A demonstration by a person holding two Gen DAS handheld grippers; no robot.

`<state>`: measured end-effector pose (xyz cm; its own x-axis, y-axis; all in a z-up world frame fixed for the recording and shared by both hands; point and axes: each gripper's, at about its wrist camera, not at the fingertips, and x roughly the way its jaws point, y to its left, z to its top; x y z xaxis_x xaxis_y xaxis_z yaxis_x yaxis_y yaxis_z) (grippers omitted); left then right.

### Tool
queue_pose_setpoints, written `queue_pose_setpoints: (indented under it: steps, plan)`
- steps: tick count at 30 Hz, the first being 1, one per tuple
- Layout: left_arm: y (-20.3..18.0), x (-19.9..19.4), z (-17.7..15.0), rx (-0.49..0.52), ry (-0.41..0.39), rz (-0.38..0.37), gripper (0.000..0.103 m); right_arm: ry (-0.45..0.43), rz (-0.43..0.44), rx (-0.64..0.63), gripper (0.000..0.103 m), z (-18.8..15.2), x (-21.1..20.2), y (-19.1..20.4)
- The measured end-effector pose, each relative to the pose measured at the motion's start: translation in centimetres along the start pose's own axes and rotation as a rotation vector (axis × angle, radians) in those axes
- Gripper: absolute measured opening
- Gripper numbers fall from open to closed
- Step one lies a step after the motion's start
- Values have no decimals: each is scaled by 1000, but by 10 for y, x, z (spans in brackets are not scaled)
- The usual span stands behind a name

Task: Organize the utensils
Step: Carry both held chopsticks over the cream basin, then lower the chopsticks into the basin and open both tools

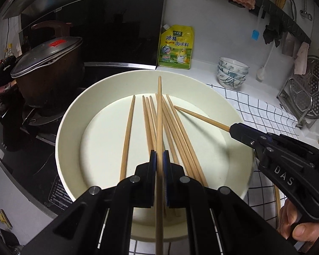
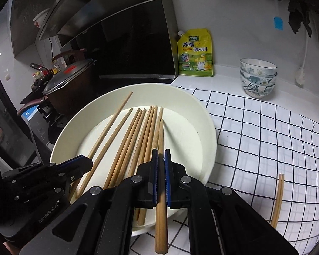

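Note:
A wide white bowl (image 1: 70, 131) holds several wooden chopsticks (image 1: 127, 131) lying side by side. My left gripper (image 1: 159, 161) is shut on one chopstick (image 1: 159, 110) and holds it above the bowl, pointing away. My right gripper (image 2: 161, 159) is shut on another chopstick (image 2: 160, 140) over the bowl (image 2: 208, 127). The right gripper (image 1: 234, 127) also shows in the left wrist view at the bowl's right rim with its chopstick (image 1: 202, 116) angled in. The left gripper (image 2: 83, 161) shows at lower left in the right wrist view.
A checked cloth (image 2: 265, 140) lies under and right of the bowl, with a pair of chopsticks (image 2: 278, 199) on it. A lidded pot (image 1: 49, 72) sits on the stove at left. A yellow seasoning pouch (image 1: 176, 46) and stacked bowls (image 1: 231, 72) stand behind. A steamer rack (image 1: 308, 89) is far right.

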<state>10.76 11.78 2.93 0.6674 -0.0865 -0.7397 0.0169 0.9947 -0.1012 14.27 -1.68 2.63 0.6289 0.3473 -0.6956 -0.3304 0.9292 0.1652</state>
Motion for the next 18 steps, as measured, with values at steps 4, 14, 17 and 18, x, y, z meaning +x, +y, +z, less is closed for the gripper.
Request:
queue_pose_setpoints:
  steps: [4,14,17,18]
  plan:
    - [6,9,4,-1,9,16,7,29,6,2,6,3,15,3]
    - [19,5,7,-38,-16,69,50,7,-8,-21,23,5,9,7]
    - [18,-1,7,-39,-33,74,57,1,-6,-20,23,5,4,6]
    - [17,-2,7,-38,-35,73,57,-1,-7,-20,23,4,2,6]
